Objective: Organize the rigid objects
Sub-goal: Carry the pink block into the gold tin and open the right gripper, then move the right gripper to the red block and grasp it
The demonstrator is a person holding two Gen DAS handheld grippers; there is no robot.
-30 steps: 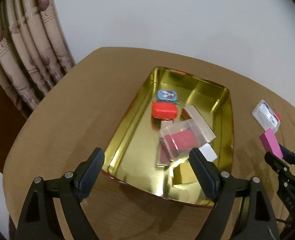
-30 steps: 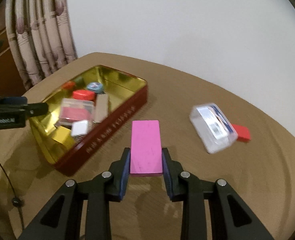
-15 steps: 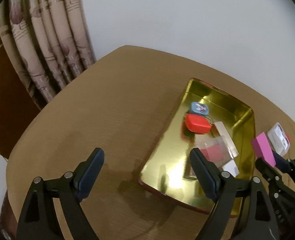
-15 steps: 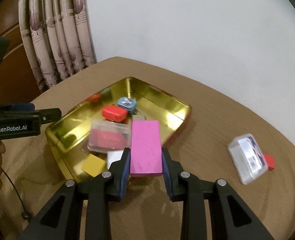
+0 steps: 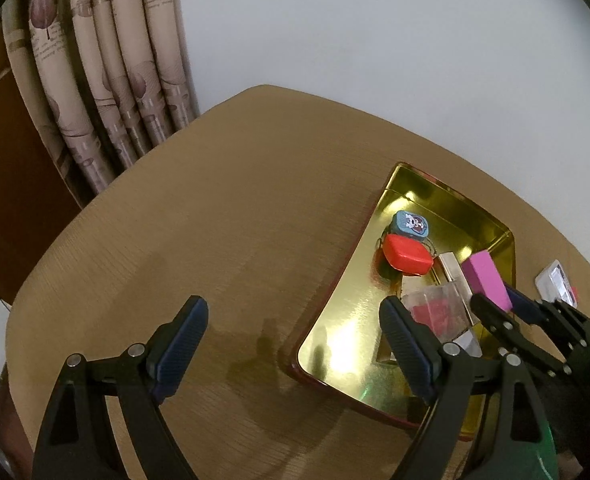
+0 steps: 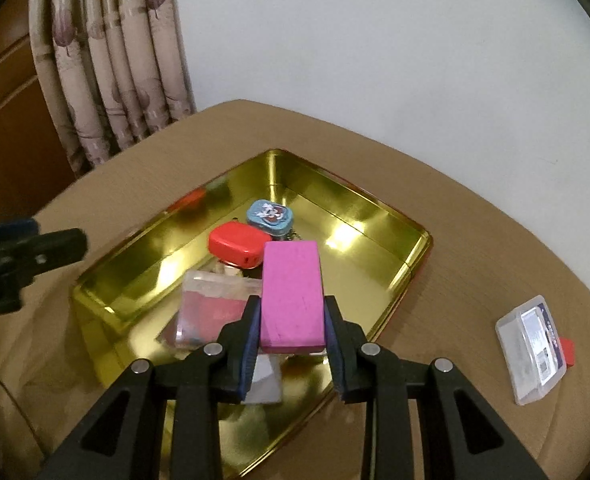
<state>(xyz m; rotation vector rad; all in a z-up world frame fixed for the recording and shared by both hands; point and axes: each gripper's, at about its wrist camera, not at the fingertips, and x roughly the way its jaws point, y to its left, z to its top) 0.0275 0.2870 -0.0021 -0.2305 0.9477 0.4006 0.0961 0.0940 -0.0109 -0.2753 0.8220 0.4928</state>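
My right gripper (image 6: 291,312) is shut on a pink block (image 6: 291,292) and holds it above the gold tin tray (image 6: 379,204). In the tray lie a red case (image 6: 237,244), a blue tin (image 6: 270,216), a clear box with red contents (image 6: 211,308) and a white piece (image 6: 265,380). In the left wrist view the pink block (image 5: 486,278) and right gripper (image 5: 499,304) hang over the tray (image 5: 343,320). My left gripper (image 5: 295,344) is open and empty, over the table at the tray's left rim.
A clear plastic card box (image 6: 531,348) lies on the round wooden table (image 6: 475,240) right of the tray, with a small red block (image 6: 568,352) beside it. Curtains (image 6: 107,60) and a white wall stand behind the table.
My right gripper has carried the pink block left from the bare table to above the tray. My left gripper has drawn away to the left of the tray, still open.
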